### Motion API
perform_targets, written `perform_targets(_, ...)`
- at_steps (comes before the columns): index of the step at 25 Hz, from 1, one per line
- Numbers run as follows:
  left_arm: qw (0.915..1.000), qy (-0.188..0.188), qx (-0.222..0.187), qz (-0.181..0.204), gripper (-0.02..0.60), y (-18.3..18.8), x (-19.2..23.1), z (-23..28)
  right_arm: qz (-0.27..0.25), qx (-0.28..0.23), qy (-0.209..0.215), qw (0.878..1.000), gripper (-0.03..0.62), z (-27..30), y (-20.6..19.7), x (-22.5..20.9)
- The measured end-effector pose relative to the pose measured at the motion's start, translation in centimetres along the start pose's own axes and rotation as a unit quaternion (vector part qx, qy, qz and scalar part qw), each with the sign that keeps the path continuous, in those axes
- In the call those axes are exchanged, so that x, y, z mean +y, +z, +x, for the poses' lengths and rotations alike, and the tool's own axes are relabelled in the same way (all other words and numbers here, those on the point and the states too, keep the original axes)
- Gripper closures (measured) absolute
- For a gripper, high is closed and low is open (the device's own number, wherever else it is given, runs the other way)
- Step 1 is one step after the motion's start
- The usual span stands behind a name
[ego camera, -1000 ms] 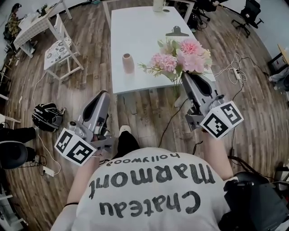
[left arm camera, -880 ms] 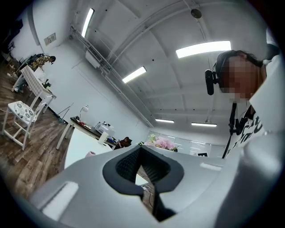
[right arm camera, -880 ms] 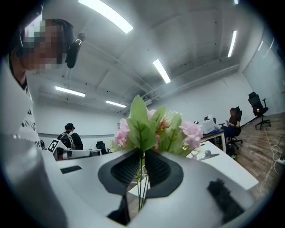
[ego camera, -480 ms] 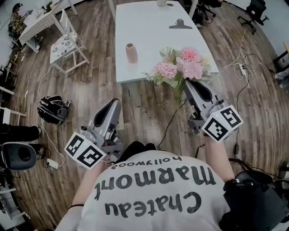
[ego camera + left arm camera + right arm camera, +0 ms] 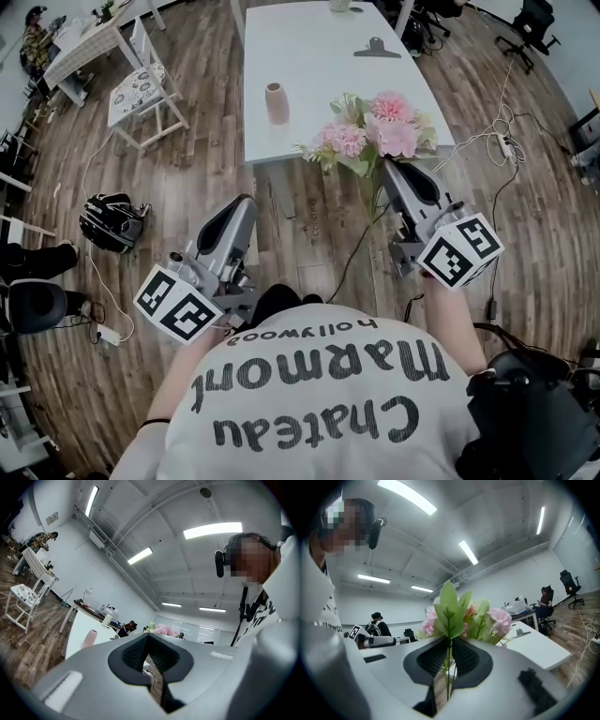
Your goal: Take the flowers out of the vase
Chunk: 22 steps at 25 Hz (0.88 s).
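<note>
From above the person's shirt (image 5: 319,403), the head camera looks steeply down past both grippers to the wood floor (image 5: 187,187) and the near end of the white table (image 5: 309,84). The left gripper (image 5: 148,638) carries its camera close behind its jaws, tipped slightly up toward the ceiling lights (image 5: 213,529). The right gripper (image 5: 449,643) has one looking level, with the flowers (image 5: 454,613) right at the lens. All three views share the table and flowers.

Stem ends of the flowers (image 5: 454,613) vanished below the jaws of the right gripper (image 5: 448,642), behind its body. Left of the left gripper (image 5: 148,638) jaws, its body hid the vase (image 5: 89,638) base.
</note>
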<state>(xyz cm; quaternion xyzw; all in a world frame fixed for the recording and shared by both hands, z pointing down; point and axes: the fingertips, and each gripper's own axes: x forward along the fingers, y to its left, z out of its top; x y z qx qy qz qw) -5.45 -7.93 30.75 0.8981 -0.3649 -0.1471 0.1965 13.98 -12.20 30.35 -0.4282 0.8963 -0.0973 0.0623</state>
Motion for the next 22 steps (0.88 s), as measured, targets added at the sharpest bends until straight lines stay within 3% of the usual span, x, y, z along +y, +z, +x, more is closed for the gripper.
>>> perform_targets(22,0.9999,-0.013,-0.006,0.003,0.577,-0.1,0.1,1.1,0.002,-0.001,0.011,1.000,0.551,-0.2,-0.3,-0.1)
